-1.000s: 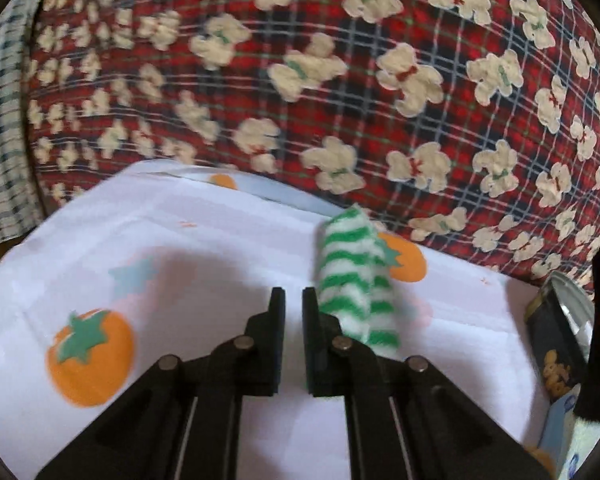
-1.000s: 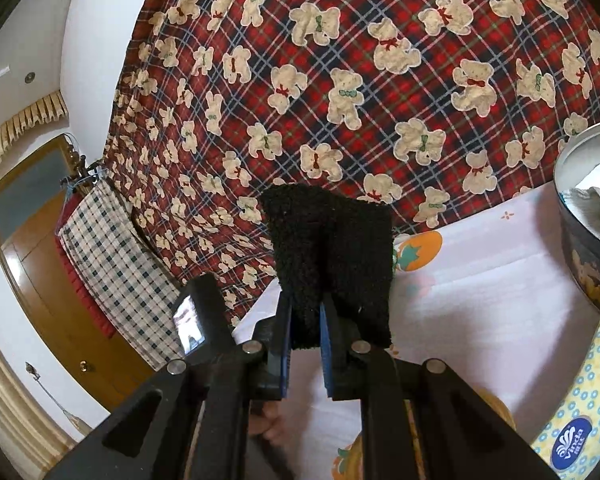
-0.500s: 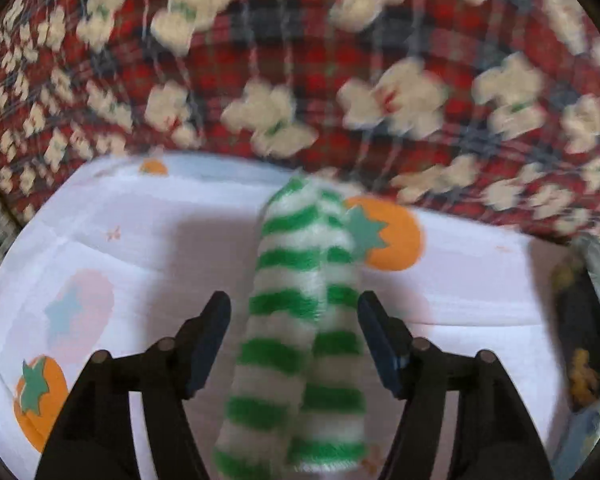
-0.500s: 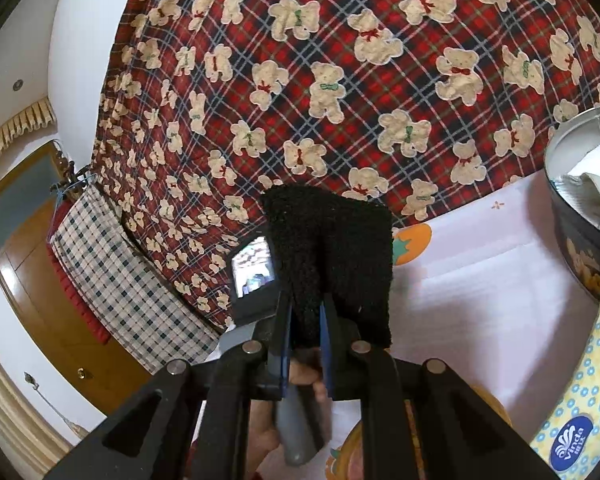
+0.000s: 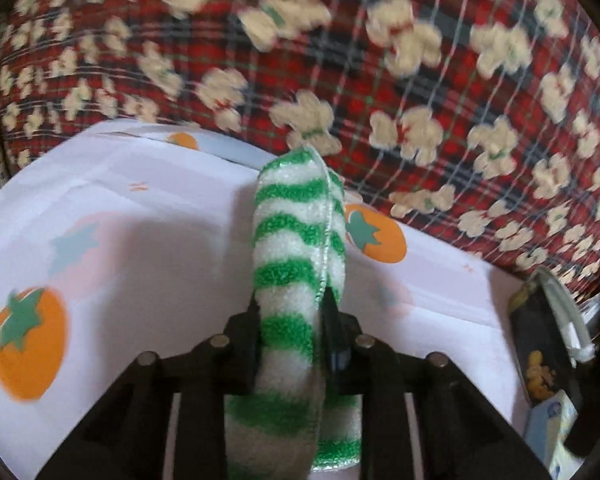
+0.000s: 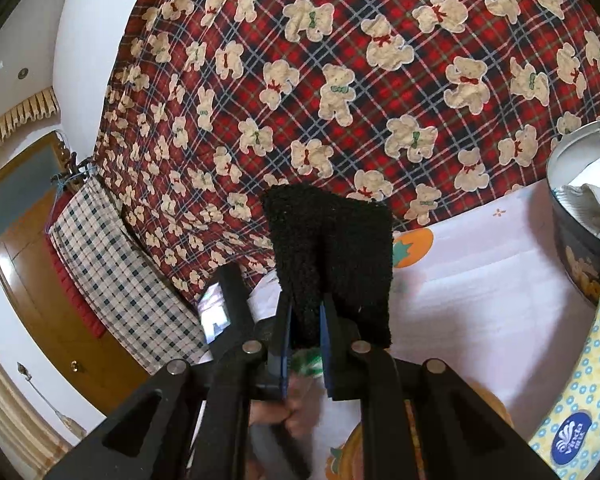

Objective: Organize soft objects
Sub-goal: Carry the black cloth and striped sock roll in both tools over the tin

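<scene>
The left tongs (image 5: 290,312) had just been closing, and their black fingers (image 5: 246,344) pressed on both sides of a fluffy green-and-white striped sock (image 5: 296,280). The sock stood upright between them, its folded end rising above the fingertips and its lower part hanging down toward the camera, over a white cloth (image 5: 160,272) printed with orange fruits that covered the table. The left wrist view was blurred.

The right tongs (image 6: 305,312) were nearly closed, pinching a fuzzy black sock (image 6: 332,264) near its lower edge; the sock stuck up above the fingertips, held off the cloth. Below the right tongs, part of a hand (image 6: 288,416) showed, along with the left tool's small screen (image 6: 214,312) and a bit of the striped sock.

At the right edge stood a round tin (image 6: 580,256) with white fabric (image 6: 592,192) inside, and just beside it a yellow tissue pack (image 6: 572,420). A red plaid blanket with bears (image 6: 340,100) hung behind the table, and a checked cloth (image 6: 112,256) hung near a wooden door (image 6: 32,272).
</scene>
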A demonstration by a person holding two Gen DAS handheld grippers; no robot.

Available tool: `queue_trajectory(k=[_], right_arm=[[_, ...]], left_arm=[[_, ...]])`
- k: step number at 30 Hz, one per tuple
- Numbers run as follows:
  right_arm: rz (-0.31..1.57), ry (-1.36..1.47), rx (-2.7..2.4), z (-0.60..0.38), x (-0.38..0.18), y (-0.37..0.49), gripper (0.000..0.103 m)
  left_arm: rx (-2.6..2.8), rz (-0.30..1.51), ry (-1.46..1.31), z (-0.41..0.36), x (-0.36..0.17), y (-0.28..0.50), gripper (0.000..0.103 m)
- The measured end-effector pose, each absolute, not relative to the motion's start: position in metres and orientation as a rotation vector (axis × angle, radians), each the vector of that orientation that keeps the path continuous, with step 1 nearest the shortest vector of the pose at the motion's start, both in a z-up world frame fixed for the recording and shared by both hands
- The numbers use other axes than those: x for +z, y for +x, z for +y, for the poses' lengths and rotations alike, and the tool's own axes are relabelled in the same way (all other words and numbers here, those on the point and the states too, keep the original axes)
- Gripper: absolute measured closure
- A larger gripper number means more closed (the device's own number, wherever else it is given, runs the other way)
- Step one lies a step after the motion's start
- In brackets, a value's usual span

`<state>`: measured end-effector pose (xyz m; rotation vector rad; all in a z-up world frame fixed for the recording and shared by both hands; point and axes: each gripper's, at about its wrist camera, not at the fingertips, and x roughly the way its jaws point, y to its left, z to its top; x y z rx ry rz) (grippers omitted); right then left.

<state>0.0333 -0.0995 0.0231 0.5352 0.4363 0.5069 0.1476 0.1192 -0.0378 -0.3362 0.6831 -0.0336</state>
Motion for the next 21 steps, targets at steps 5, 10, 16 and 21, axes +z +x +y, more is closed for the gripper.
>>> queue_trajectory(k=[5, 10, 16, 21], right_arm=[[0.438, 0.488, 0.520, -0.086, 0.022, 0.028, 0.089], [0.435, 0.437, 0.527, -0.073, 0.019, 0.021, 0.089], [0.469, 0.393, 0.563, -0.056, 0.009, 0.012, 0.089], [0.472, 0.347, 0.568, -0.049, 0.004, 0.003, 0.089]], left_arm=[[0.012, 0.589, -0.351, 0.133, -0.022, 0.104, 0.080], [0.083, 0.530, -0.270, 0.125, -0.019, 0.067, 0.080], [0.129, 0.483, -0.256, 0.126, -0.017, 0.039, 0.080], [0.168, 0.452, -0.245, 0.127, -0.016, 0.019, 0.080]])
